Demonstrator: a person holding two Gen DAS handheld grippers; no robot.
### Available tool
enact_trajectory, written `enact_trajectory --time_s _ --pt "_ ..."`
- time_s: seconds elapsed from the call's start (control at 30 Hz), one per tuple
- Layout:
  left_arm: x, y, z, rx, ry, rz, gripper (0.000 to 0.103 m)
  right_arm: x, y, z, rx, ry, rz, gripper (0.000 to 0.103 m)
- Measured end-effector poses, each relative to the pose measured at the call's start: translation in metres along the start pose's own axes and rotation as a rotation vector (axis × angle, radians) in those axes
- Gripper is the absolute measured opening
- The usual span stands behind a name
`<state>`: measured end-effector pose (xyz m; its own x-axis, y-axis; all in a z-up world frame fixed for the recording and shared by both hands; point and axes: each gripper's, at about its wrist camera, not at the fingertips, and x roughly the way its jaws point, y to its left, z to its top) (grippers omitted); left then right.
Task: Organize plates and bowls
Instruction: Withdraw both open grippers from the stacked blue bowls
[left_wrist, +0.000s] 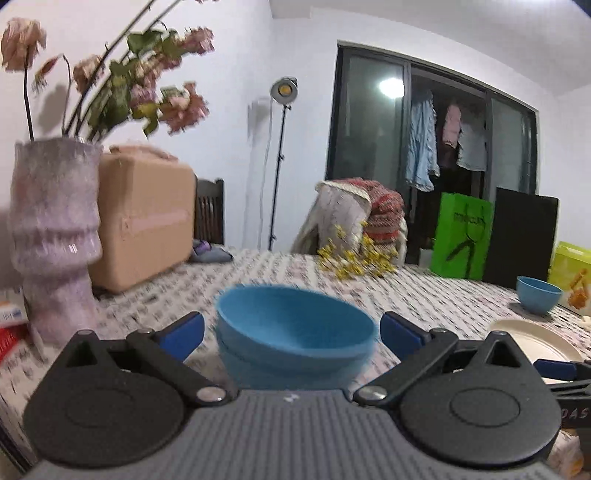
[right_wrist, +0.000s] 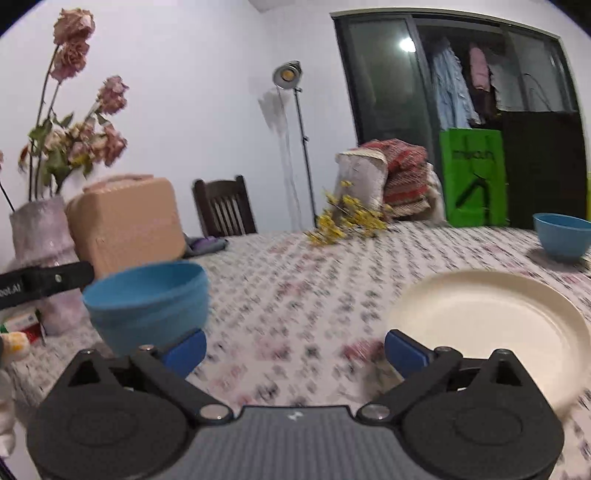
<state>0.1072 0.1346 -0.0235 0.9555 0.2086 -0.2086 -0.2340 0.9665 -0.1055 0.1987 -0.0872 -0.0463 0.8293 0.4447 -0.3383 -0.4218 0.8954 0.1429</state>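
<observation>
The stacked bowls (left_wrist: 295, 332), two blue ones nested, sit on the tabletop (left_wrist: 258, 273) dead ahead of the left tongs (left_wrist: 291, 330), between their spread pads, neither pad touching. Round, so no long axis to line up; the rim's near edge is the likely hold. A lone bowl (left_wrist: 538, 293) stands well apart to the right, by the far edge and the green bag (left_wrist: 463, 236). The plate (right_wrist: 487, 325) lies just ahead and right of the right tongs (right_wrist: 295, 350), which are also spread and empty over bare cloth; its near rim sits beside the right pad. The right hand is nearer the plate and lone bowl, so that bowl probably falls to it. Open cloth lies between stack and plate; the vase (left_wrist: 55, 236) crowds the stack's left.
</observation>
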Motion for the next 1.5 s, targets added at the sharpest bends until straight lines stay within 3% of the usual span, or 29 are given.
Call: enact_trajectory --time_s 0.27,0.47,0.57,0.8,0.93,1.2,1.5 --pt "-0.018 -0.027 -0.029 0.012 0.055 -0.031 0.103 -0.032 0.001 -0.029 -0.032 0.029 -0.056 0.103" --pt "-0.012 -0.041 -0.039 -0.023 0.156 -0.062 0.103 -0.039 0.005 -0.022 -0.057 0.031 -0.099 0.103" --pt "-0.012 -0.047 -0.04 -0.022 0.152 -0.056 0.103 -0.04 0.007 -0.018 -0.08 0.014 -0.146 0.103" --pt "-0.007 -0.046 -0.034 -0.039 0.151 0.0 0.103 -0.042 -0.021 -0.014 0.055 0.004 -0.144 0.103" --pt "-0.004 -0.045 -0.032 -0.051 0.159 0.017 0.103 -0.047 -0.035 -0.012 0.119 -0.052 -0.143 0.103" --pt "0.001 -0.045 -0.031 -0.089 0.181 0.008 0.103 -0.045 -0.04 -0.004 0.114 -0.114 -0.122 0.103" --pt "0.007 -0.053 -0.037 -0.097 0.211 -0.033 0.103 -0.034 -0.054 -0.005 0.129 -0.09 -0.111 0.103"
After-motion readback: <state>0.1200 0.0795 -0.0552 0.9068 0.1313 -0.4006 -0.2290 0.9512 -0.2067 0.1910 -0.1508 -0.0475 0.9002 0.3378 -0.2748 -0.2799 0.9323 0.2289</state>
